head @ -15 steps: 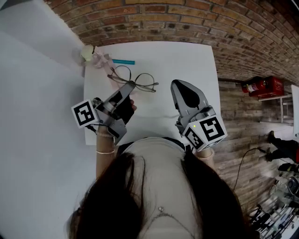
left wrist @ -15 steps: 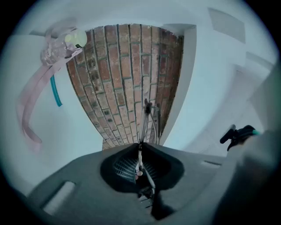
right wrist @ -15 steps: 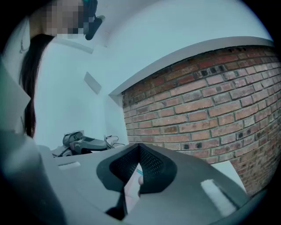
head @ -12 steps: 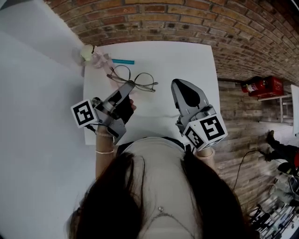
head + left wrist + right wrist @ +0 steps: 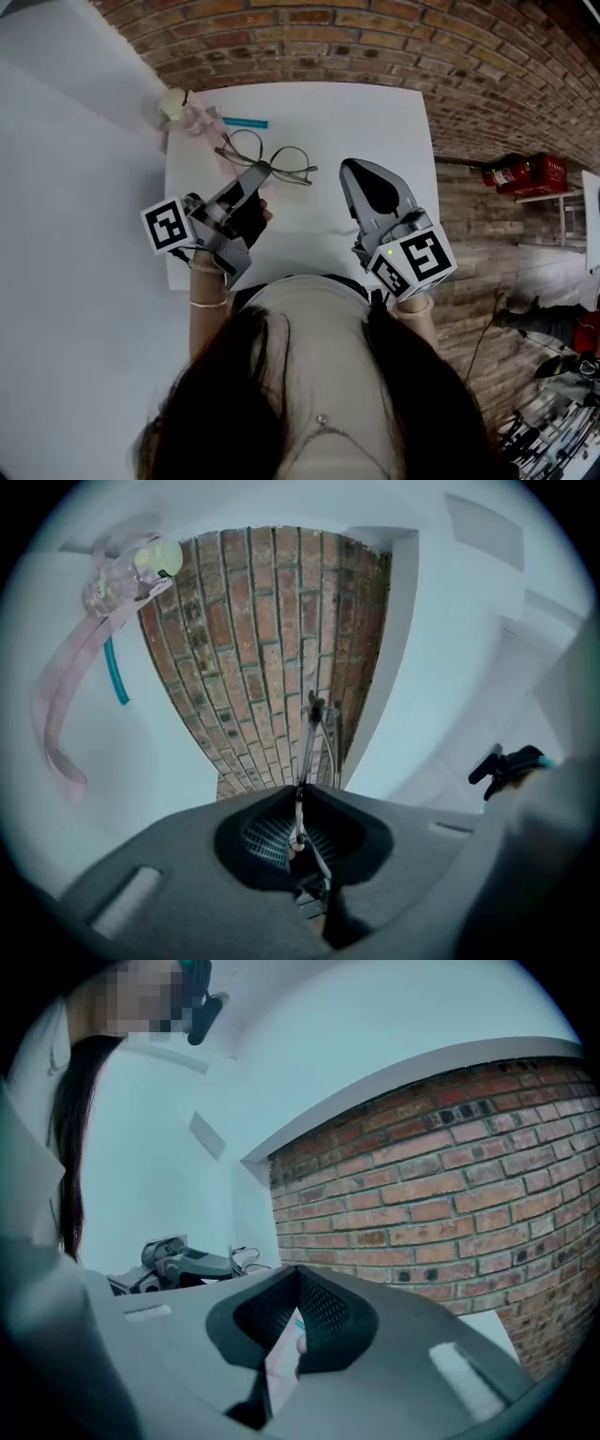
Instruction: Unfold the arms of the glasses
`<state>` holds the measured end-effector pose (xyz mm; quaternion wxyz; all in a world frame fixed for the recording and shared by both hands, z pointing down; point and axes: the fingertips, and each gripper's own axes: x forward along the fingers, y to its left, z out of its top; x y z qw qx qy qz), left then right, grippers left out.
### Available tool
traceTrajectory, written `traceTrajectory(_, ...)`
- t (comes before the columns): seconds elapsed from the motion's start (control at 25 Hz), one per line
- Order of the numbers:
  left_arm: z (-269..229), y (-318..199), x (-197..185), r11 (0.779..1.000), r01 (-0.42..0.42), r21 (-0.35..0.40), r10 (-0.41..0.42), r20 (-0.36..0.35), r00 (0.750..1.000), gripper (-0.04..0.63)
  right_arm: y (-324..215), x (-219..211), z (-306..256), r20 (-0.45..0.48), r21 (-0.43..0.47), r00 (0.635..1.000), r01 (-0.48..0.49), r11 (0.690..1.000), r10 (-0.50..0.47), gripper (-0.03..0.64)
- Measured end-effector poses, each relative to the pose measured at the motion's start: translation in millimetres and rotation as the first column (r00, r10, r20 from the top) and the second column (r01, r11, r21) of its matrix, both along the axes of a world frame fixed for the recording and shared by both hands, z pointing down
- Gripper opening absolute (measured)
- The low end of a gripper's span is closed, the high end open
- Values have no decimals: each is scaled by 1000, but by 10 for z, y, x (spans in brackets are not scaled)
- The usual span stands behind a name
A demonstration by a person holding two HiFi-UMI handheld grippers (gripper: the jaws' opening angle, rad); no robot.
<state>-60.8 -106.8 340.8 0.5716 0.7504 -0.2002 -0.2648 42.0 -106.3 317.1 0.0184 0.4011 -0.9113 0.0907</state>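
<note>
Thin wire-framed glasses (image 5: 273, 161) lie on the white table (image 5: 375, 112), left of its middle. My left gripper (image 5: 260, 172) comes at them from the near side and is shut on one thin metal arm. In the left gripper view that arm (image 5: 300, 808) runs between the closed jaws of the left gripper (image 5: 300, 789), and the frame (image 5: 316, 726) stands up beyond the tips. My right gripper (image 5: 349, 170) hovers to the right of the glasses, apart from them, shut with nothing in it. The right gripper view shows the right gripper (image 5: 298, 1273) closed and the glasses (image 5: 246, 1258) far off to its left.
A pink strap with a cream ball (image 5: 180, 109) and a teal pen (image 5: 246, 123) lie at the table's far left. Brick surrounds the table, with a red fire extinguisher (image 5: 521, 172) to the right. The table's near edge is by the person's body.
</note>
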Motion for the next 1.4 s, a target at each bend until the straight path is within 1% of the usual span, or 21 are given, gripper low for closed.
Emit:
traceTrajectory(0.44,-5,9,13,999,-32,2,32,5,999,23,61,-125,34,-30,1,995,97,995,-97,3)
traceTrajectory(0.52,0,11,12,999,-37,0,37,4,999,23,73,-144,48,-33,-5,993,116,993,-116,18)
traceTrajectory(0.76,6,24,21,999,-51,-5,51,5,999,23,114,-171,69,-43,-10,986,158,987,-159,32)
traceTrajectory(1.4,45,88,84,993,-118,-12,118,20,993,23,280,-316,157,-79,-32,947,308,951,-310,67)
